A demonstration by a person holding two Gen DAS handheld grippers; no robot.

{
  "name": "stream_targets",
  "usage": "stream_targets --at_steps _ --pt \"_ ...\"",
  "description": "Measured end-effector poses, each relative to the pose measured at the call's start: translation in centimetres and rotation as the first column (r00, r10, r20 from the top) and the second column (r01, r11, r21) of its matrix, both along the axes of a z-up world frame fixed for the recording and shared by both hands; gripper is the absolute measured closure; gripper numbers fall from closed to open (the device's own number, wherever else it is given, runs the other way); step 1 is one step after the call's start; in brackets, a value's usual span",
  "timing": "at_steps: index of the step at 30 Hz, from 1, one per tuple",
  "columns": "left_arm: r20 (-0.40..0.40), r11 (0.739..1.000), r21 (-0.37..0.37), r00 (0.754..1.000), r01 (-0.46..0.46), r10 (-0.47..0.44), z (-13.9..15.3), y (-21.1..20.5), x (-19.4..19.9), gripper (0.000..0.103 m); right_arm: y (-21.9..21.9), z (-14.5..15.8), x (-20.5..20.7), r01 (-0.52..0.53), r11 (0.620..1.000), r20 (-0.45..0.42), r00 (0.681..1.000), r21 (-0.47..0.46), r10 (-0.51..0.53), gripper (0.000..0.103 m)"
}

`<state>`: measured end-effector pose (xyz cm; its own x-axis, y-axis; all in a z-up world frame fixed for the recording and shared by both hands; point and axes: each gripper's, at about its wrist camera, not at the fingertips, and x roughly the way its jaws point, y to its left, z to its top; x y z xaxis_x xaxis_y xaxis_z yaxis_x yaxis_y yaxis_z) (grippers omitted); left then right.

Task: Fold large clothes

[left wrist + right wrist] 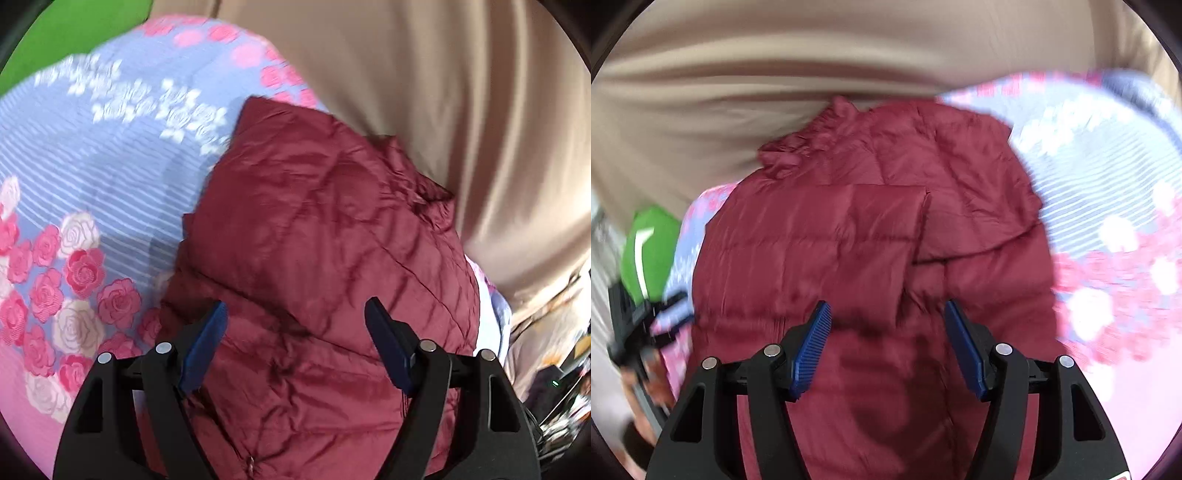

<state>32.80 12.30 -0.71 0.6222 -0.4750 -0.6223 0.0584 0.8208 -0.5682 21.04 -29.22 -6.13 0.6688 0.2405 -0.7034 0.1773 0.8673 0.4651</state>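
Left wrist view: a beige draped curtain (461, 110) fills the background, above a bed sheet printed with pink roses on pale blue stripes (92, 192). On the sheet lies a dark red quilted puffer jacket (314, 240), partly folded, with one panel laid over its body. The left gripper (295, 314) hovers over the jacket's near edge, blue-padded fingers (207, 343) spread wide, grasping nothing. Right wrist view: the right gripper (886, 314) is likewise spread above the jacket (849, 240), which lies between and beyond its fingers (812, 347).
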Motion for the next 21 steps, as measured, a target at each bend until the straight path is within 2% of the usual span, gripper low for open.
stream_targets --at_steps 1,3,4,5,6,7,8,10,11,12,13,14,16,17,18,20,21 --pt "-0.016 1.000 -0.018 1.000 -0.015 0.014 -0.4 0.3 0.6 0.030 -0.2 -0.6 1.2 0.013 1.000 -0.021 1.000 0.022 -0.013 0.042" --pt "-0.035 0.999 -0.042 0.999 -0.025 0.024 -0.8 0.2 1.4 0.044 0.1 -1.3 3.1 0.028 0.999 -0.058 0.998 0.044 -0.025 0.079" --pt "-0.040 0.999 -0.043 0.999 -0.026 0.024 -0.8 0.1 1.8 0.063 0.4 -1.3 4.0 0.012 0.999 -0.073 0.997 0.048 -0.008 0.099" --pt "-0.033 0.999 -0.041 0.999 -0.018 0.017 -0.5 -0.1 2.3 0.083 0.9 -0.4 4.7 -0.006 1.000 -0.064 0.998 0.031 0.007 0.100" --pt "-0.019 0.999 -0.034 1.000 -0.017 0.016 -0.1 -0.3 2.5 0.089 1.4 0.9 4.6 -0.004 1.000 -0.023 1.000 -0.007 0.003 0.100" --pt "0.003 1.000 -0.024 1.000 -0.017 0.017 0.3 -0.6 2.6 0.093 2.1 3.4 4.3 -0.006 0.997 0.061 0.998 -0.083 0.011 0.100" --pt "0.042 1.000 0.000 0.999 -0.022 0.022 1.2 -1.0 2.5 0.096 3.0 6.7 3.4 -0.004 0.986 0.191 0.981 -0.168 0.036 0.101" --pt "0.094 0.997 0.066 0.995 -0.028 0.021 2.1 -2.1 2.4 0.096 3.5 10.7 1.6 0.019 0.976 0.373 0.926 -0.217 0.064 0.101" --pt "0.102 0.995 0.093 0.995 -0.022 0.012 2.2 -2.8 2.5 0.096 3.4 11.7 1.3 0.048 0.970 0.429 0.901 -0.238 0.061 0.101" --pt "0.100 0.993 0.121 0.995 -0.006 -0.006 1.8 -3.5 2.7 0.096 3.1 11.5 2.0 0.074 0.962 0.430 0.902 -0.263 0.049 0.101" --pt "0.086 0.987 0.159 0.996 0.004 -0.018 1.3 -4.2 3.0 0.096 2.6 10.6 3.2 0.091 0.955 0.392 0.919 -0.281 0.028 0.101" --pt "0.063 0.977 0.215 0.998 0.009 -0.023 0.3 -5.3 3.4 0.096 1.6 7.9 6.1 0.102 0.949 0.277 0.961 -0.299 -0.016 0.101" --pt "0.053 0.964 0.264 0.998 0.014 -0.029 -1.2 -6.5 3.9 0.095 0.1 1.6 10.5 0.076 0.950 0.033 0.997 -0.302 -0.069 0.101" --pt "0.066 0.964 0.266 0.997 0.016 -0.034 -1.7 -6.9 3.8 0.095 -0.2 0.2 11.0 0.077 0.951 0.016 0.997 -0.299 -0.076 0.102" --pt "0.082 0.959 0.284 0.996 0.007 -0.031 -1.8 -7.2 3.6 0.095 -0.1 -0.1 10.9 0.085 0.948 0.039 0.996 -0.308 -0.077 0.102" --pt "0.106 0.948 0.320 0.994 0.001 -0.036 -1.8 -7.5 3.2 0.096 0.3 0.4 10.5 0.089 0.948 0.056 0.996 -0.305 -0.076 0.101" --pt "0.111 0.950 0.314 0.993 0.002 -0.039 -1.8 -7.4 3.1 0.096 0.2 0.5 10.2 0.089 0.951 0.057 0.996 -0.295 -0.075 0.101"
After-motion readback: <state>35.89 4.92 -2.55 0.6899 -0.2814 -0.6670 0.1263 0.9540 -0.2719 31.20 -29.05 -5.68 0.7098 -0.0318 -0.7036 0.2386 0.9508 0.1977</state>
